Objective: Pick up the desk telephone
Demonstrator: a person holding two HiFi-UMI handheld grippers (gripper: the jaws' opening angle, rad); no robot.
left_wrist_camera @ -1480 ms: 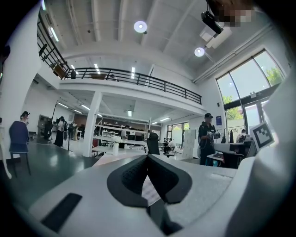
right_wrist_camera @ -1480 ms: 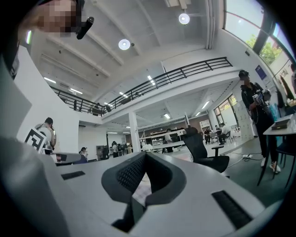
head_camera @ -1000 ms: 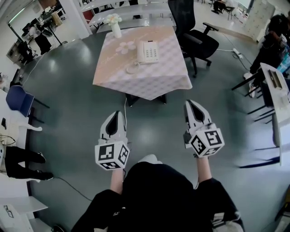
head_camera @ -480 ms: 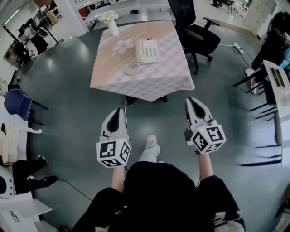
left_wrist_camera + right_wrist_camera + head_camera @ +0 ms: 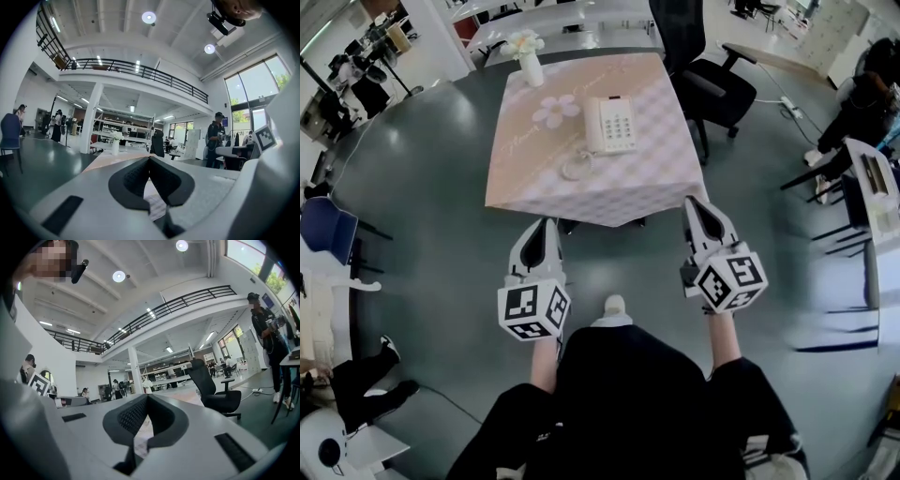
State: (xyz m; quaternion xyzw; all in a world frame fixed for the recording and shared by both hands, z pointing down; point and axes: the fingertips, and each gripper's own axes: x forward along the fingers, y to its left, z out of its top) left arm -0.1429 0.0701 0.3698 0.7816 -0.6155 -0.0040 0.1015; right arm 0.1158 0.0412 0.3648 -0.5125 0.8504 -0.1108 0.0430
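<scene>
The desk telephone (image 5: 610, 125) sits mid-table on the checked tablecloth (image 5: 534, 183), far from both grippers. The left gripper (image 5: 544, 230) and right gripper (image 5: 695, 204) have their jaws pressed together and empty. Arriving unopened risks shoving the phone or snagging its coiled cord (image 5: 575, 167).

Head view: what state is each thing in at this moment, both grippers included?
telephone: lying flat, not yet touched.
handset: on its cradle.
tablecloth: spread flat, edges hanging down.
vase: upright.
office chair: empty.
left gripper: fingers shut, nothing between them, short of the telephone.
right gripper: fingers shut, nothing between them, short of the telephone.
</scene>
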